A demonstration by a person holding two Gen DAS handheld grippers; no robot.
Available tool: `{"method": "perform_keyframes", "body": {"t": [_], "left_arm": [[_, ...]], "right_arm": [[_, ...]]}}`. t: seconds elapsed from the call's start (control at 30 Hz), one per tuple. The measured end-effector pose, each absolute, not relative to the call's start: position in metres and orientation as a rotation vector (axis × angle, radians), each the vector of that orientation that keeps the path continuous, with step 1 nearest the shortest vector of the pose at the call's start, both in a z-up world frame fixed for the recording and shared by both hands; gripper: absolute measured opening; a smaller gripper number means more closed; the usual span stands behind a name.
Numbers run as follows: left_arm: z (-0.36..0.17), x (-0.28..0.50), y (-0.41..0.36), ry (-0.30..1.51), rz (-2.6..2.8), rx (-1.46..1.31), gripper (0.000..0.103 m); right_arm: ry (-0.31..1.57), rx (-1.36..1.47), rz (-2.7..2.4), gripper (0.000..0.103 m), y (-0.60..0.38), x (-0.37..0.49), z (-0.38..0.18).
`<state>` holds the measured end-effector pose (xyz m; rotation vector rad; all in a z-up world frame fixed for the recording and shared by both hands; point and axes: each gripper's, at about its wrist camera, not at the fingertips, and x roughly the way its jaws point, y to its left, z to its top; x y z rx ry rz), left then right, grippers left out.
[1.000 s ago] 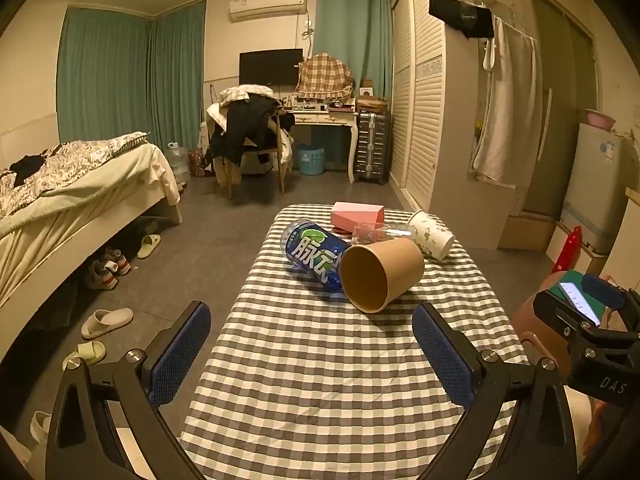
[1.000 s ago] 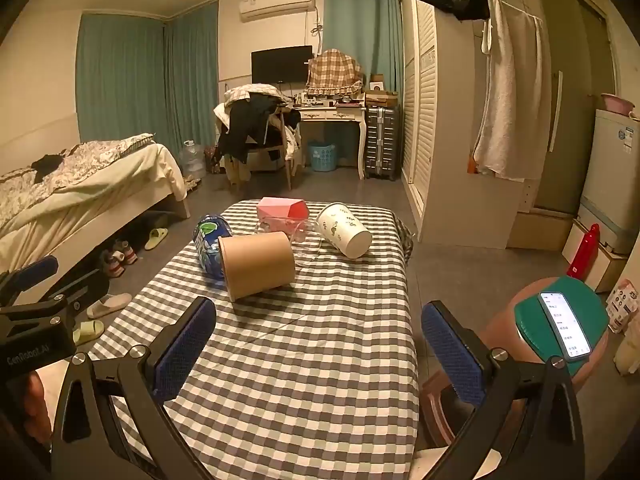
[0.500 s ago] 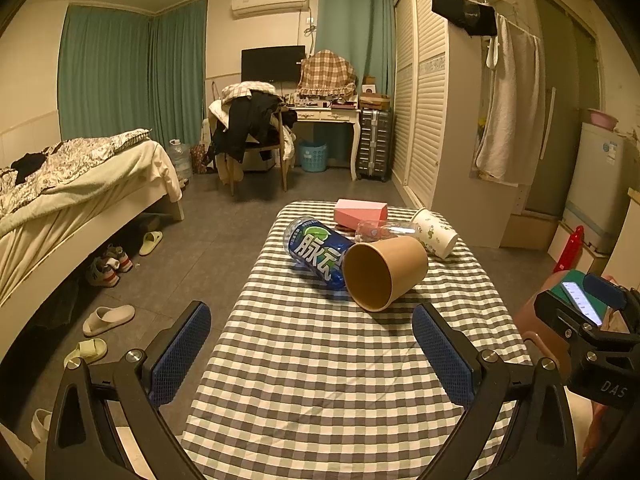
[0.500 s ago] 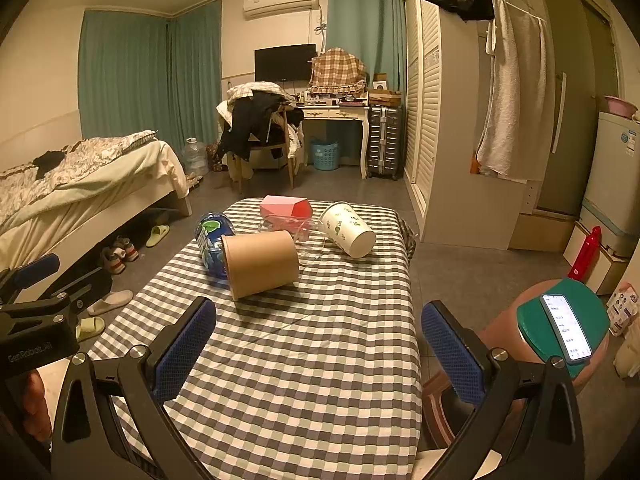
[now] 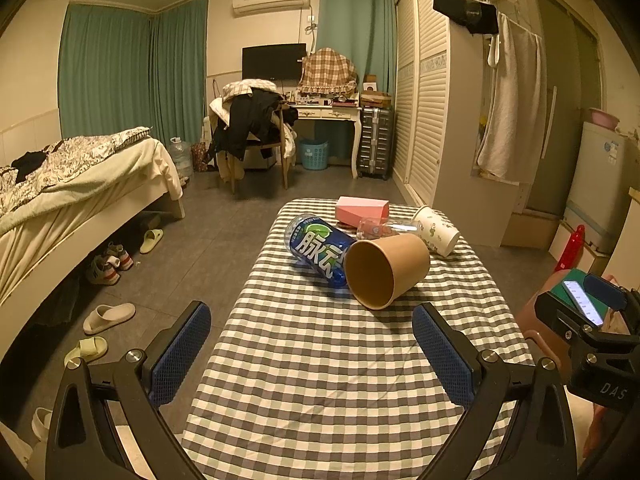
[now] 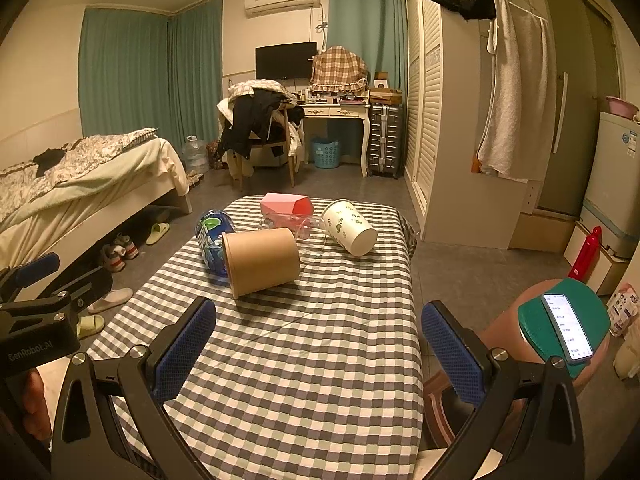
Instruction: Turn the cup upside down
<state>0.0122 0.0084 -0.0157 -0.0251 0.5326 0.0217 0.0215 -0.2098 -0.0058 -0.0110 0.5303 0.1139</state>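
Note:
A brown paper cup [image 5: 386, 270] lies on its side on the checked tablecloth [image 5: 320, 360], mouth toward me; it also shows in the right wrist view [image 6: 262, 261]. A white patterned paper cup [image 5: 437, 230] lies on its side farther back, also in the right wrist view [image 6: 350, 227]. My left gripper [image 5: 312, 354] is open and empty, above the near part of the table, short of the brown cup. My right gripper [image 6: 318, 352] is open and empty, near the table's front right.
A blue drink bottle [image 5: 316, 250] lies against the brown cup's left side. A pink box [image 5: 362, 210] and a clear plastic bottle [image 5: 380, 227] lie at the back. A stool with a phone [image 6: 566, 328] stands right of the table. A bed [image 5: 60, 192] is left.
Both grippers have crept slightly forward toward the cups. Nothing on the table has moved.

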Motion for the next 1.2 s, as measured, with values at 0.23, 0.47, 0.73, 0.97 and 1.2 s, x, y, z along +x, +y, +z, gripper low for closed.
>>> {"method": "perform_keyframes", "body": {"t": [0.23,0.47,0.73,0.97,1.2], "left_arm": [[-0.0155,0.0124,0.0084,0.534,0.022,-0.025,0.103],[-0.0167,0.0124,0.0085,0.536,0.023,-0.024,0.103],[-0.0161,0.0127,0.0082,0.536,0.022,-0.024,0.103],[-0.0166,0.0130,0.0089,0.538,0.024,-0.025,0.103],[-0.0205,0.0127,0.0099,0.547,0.034,-0.032,0.103]], "right_arm": [[0.536,-0.012,0.112,0.103,-0.2100,0.0216,-0.0070],[0.537,-0.011,0.112,0.103,-0.2103,0.0216,-0.0071],[0.542,-0.011,0.114,0.103,-0.2112,0.0206,-0.0085],[0.540,-0.014,0.113,0.103,-0.2112,0.0203,-0.0089],[0.519,-0.067,0.113,0.103,-0.2077,0.0217,-0.0020]]}}
